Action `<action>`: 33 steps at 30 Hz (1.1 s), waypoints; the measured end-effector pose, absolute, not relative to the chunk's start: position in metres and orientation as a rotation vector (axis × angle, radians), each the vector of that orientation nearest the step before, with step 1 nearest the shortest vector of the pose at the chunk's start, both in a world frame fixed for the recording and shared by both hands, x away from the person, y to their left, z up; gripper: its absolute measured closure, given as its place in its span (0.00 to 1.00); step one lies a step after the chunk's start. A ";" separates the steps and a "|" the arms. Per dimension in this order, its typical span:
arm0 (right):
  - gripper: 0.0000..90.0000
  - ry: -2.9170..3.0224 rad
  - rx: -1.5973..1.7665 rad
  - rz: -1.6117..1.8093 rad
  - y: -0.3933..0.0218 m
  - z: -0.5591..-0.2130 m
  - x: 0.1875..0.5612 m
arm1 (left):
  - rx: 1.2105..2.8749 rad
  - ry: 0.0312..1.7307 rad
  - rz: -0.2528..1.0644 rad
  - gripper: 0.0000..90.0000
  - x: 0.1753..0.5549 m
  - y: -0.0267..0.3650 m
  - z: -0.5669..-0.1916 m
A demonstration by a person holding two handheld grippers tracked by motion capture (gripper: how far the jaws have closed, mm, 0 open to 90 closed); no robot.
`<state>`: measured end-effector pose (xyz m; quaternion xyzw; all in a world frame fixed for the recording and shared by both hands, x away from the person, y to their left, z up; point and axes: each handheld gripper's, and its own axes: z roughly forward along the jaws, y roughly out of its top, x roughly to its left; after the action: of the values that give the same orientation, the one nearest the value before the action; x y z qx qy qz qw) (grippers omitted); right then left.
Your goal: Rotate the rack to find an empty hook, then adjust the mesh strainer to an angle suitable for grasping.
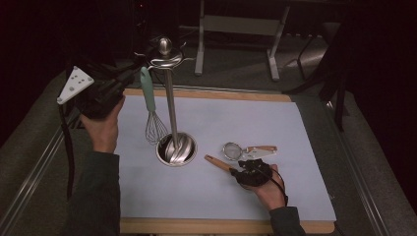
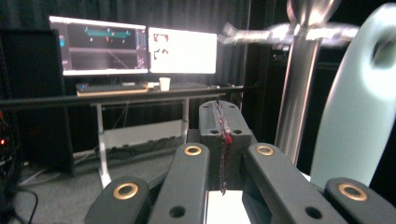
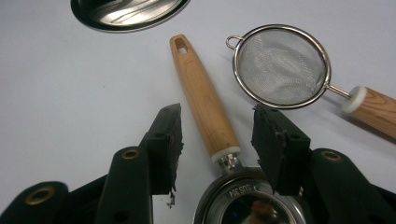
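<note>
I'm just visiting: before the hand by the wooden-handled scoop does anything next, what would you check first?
1. Right gripper open: ok, its jaws stand apart.
2. Wooden handle between those jaws: ok, it lies in the gap with neither pad pressing on it.
3. Strainer out of the way: cannot tell; its rim lies very close to one jaw tip.
4. Left gripper free: ok, its jaws are shut with nothing between them.
5. Whisk safely hung on the stand: cannot tell; it hangs upright beside the pole, but where it meets the hook is unclear.
</note>
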<state>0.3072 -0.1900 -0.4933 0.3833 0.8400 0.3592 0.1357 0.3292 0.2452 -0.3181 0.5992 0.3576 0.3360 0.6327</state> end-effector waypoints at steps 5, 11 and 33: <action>0.58 2.419 1.119 1.047 -0.194 -0.491 0.308 | 1.399 0.860 0.761 0.99 0.327 0.249 -0.337; 0.58 2.377 1.148 1.068 -0.206 -0.484 0.309 | 1.463 0.898 0.772 0.95 0.323 0.250 -0.359; 0.74 2.317 1.159 0.980 -0.226 -0.476 0.315 | 1.619 1.146 0.665 0.88 0.299 0.252 -0.496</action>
<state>0.3150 -0.2263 -0.4763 0.4112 0.8221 0.3477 0.1850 0.2995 0.2519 -0.4956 0.6696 0.4740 0.2752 0.5012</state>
